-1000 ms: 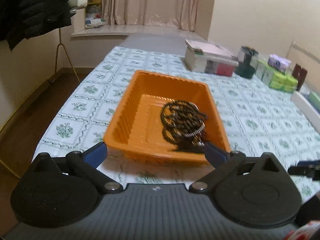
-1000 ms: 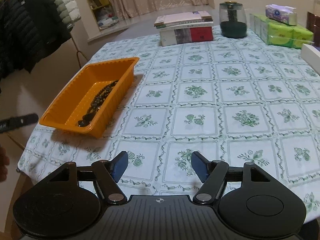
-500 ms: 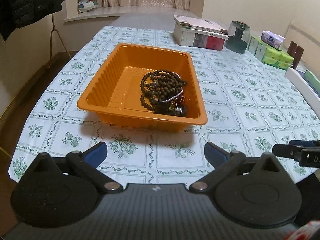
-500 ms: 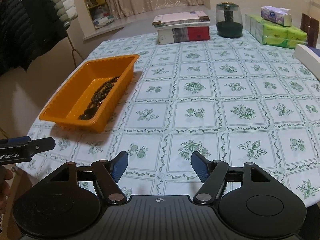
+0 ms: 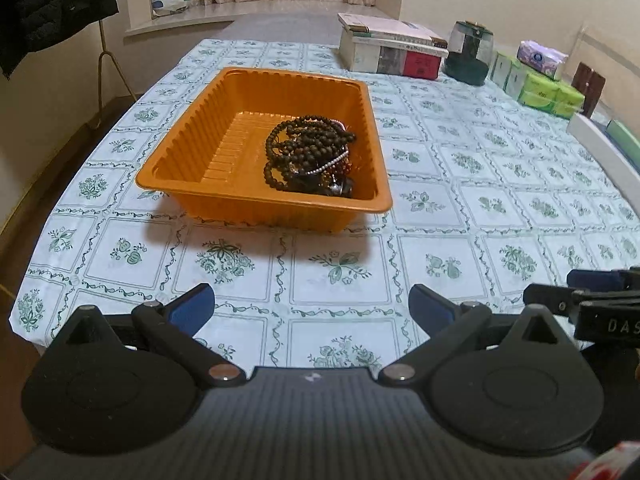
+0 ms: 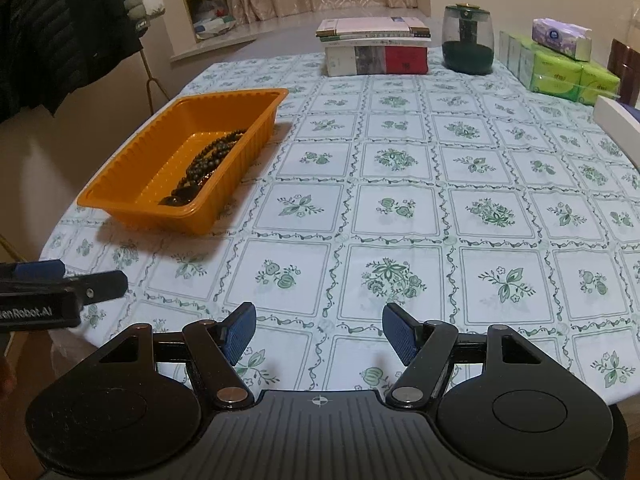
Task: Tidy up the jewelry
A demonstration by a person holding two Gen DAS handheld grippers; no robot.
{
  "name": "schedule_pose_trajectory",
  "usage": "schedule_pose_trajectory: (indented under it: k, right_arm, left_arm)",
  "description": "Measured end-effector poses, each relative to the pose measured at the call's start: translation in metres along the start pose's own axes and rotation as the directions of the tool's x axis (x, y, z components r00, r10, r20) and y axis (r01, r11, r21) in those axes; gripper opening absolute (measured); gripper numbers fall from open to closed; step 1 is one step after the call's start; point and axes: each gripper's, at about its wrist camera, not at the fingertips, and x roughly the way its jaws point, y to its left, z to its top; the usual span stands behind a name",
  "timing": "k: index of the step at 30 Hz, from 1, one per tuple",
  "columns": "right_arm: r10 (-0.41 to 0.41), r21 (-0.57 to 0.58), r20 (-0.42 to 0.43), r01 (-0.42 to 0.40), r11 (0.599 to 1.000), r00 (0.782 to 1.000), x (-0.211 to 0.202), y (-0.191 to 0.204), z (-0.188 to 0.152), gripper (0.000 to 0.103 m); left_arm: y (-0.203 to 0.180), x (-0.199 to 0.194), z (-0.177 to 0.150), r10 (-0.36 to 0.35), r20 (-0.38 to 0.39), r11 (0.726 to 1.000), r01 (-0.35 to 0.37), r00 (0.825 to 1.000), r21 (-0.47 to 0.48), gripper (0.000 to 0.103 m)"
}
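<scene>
The left claw hangs with its jaws apart and empty over the near edge of the counter. At its 12 o'clock stands the orange tray, with the bead bracelets heaped in its right half. The right claw, also spread and empty, has the tray at 10 o'clock.

One orange tray; one bead tangle; two hand-held grippers.
</scene>
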Motion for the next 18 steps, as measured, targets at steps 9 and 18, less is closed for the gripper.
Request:
schedule_pose_trajectory:
  k: [9,18]
  right_arm:
    - [-0.005,0.01,0.004,0.005,1.0,1.0,-0.0004,-0.0005,0.0013,0.07]
    - [-0.008,0.009,-0.004,0.008,1.0,1.0,0.0023,0.0013,0.0013,0.07]
  left_arm:
    - [-0.0072,0.0051,-0.0049,0.014,-0.021,1.0,-0.014,1.0,0.024,0.102]
    - [-0.0078,0.0074,-0.0062,0.022,-0.021,0.999,-0.021,1.0,0.033,0.102]
